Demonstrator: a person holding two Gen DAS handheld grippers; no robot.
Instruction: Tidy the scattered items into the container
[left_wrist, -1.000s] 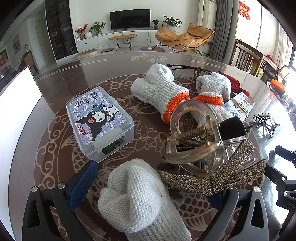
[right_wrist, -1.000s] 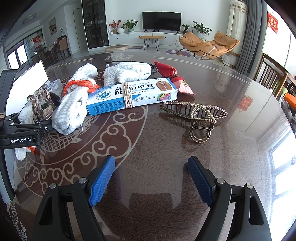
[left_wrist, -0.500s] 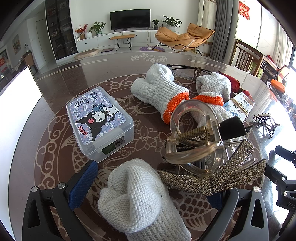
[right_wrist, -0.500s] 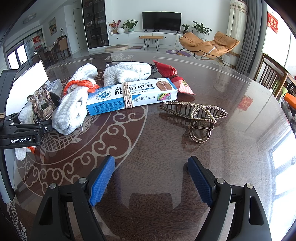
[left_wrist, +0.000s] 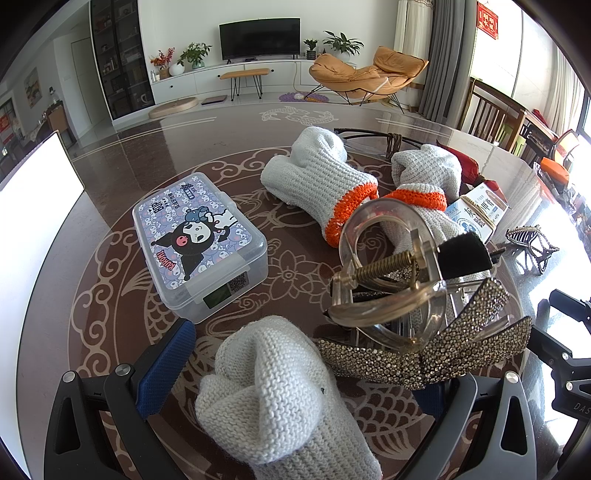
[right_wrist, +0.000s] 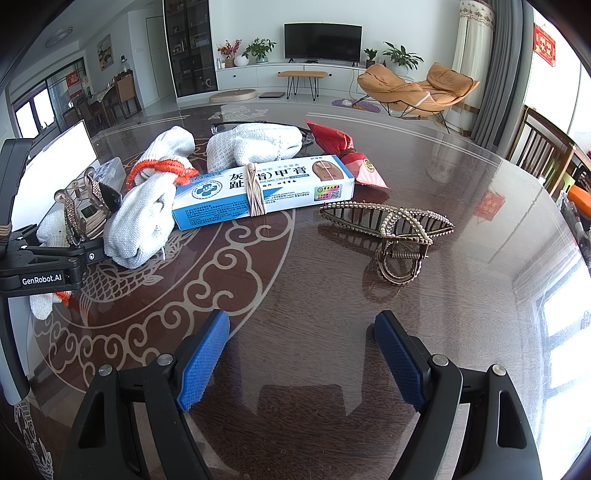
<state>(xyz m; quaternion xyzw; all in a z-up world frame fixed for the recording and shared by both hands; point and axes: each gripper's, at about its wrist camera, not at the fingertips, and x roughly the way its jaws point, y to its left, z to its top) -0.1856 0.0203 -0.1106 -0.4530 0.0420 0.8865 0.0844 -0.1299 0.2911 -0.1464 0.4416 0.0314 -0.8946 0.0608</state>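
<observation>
between the left gripper's (left_wrist: 295, 373) spread fingers (left_wrist: 166, 365) lie a white knit glove (left_wrist: 273, 391) and a rhinestone hair clip (left_wrist: 424, 354); the right gripper (right_wrist: 303, 354) is spread over bare surface (right_wrist: 317, 295).

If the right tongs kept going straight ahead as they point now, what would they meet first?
Probably the gold pearl-studded claw hair clip on the glossy brown table, slightly right of the right tongs' centre line; only bare tabletop lies between, though depth is uncertain.
</observation>
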